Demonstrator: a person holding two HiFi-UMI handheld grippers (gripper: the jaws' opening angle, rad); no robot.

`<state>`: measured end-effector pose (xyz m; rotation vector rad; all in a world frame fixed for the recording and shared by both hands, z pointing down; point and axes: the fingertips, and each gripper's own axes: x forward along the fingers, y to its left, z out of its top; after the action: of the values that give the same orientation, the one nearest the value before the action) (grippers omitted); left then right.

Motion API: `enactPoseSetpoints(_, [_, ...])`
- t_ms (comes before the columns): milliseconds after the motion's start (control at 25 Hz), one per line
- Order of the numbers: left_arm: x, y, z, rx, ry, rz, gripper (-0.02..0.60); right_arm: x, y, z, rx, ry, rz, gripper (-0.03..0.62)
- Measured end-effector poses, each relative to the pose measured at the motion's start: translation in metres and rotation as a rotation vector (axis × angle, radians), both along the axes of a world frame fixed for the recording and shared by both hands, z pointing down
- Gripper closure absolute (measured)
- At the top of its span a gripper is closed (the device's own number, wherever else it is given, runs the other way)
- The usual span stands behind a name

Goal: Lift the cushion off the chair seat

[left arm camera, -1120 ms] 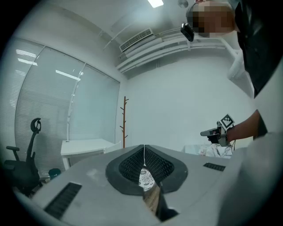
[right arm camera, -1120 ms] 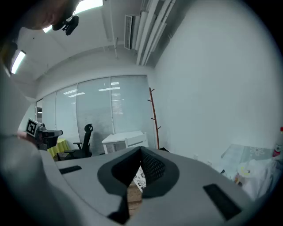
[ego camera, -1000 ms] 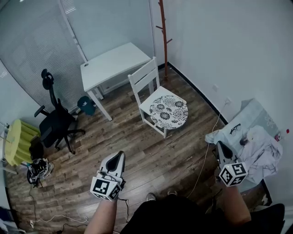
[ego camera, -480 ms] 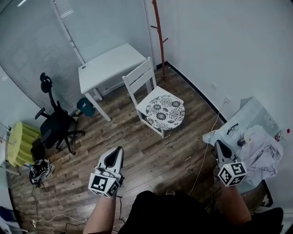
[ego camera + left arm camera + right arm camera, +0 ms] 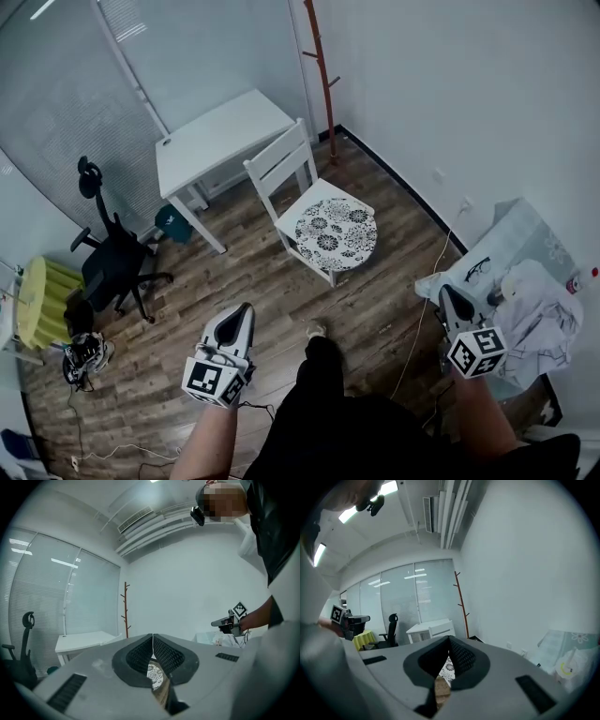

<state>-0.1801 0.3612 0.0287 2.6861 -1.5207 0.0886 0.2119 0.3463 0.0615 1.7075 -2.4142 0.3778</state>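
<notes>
Two grippers and one cushion, and by my reading nothing of the lift is done yet. From the head view, the left gripper [image 5: 246, 309] and the right gripper [image 5: 447, 293] both hang well short of the white chair [image 5: 281, 161]. Its round flowered cushion [image 5: 336, 234] lies flat on the seat, far ahead of both sets of jaws and between their two lines. I count one white chair, one cushion, one white table [image 5: 216, 136] beyond it, one black office chair [image 5: 111, 255] off past the left jaws, and one wooden coat stand [image 5: 319, 66] by the wall. From the left gripper view, the jaws are pressed together with nothing in them, and a sliver of the patterned cushion shows under their tips, well ahead. From the right gripper view, those jaws are likewise closed and empty, the cushion again far ahead beneath the tips. What's left, I judge: close the distance, part the jaws, take the cushion's rim and raise it clear of the seat.
</notes>
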Motion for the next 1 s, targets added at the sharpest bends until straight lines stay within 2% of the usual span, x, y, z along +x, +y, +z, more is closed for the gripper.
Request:
enactPoseSetpoints(80, [-0.001, -0.015, 0.005, 0.005, -0.007, 0.017, 0.574, -0.002, -0.01, -0.001, 0.001, 0.006, 0.004, 0.586])
enactPoseSetpoints(440, [0.007, -0.11, 0.022, -0.003, 0.046, 0.058, 0.574, 0.01, -0.069, 0.005, -0.03, 0.044, 0.055, 0.586])
enactPoseSetpoints(1000, [-0.012, -0.269, 0.046, -0.065, 0.048, 0.122, 0.574, -0.029, -0.216, 0.013, -0.082, 0.061, 0.089, 0.586])
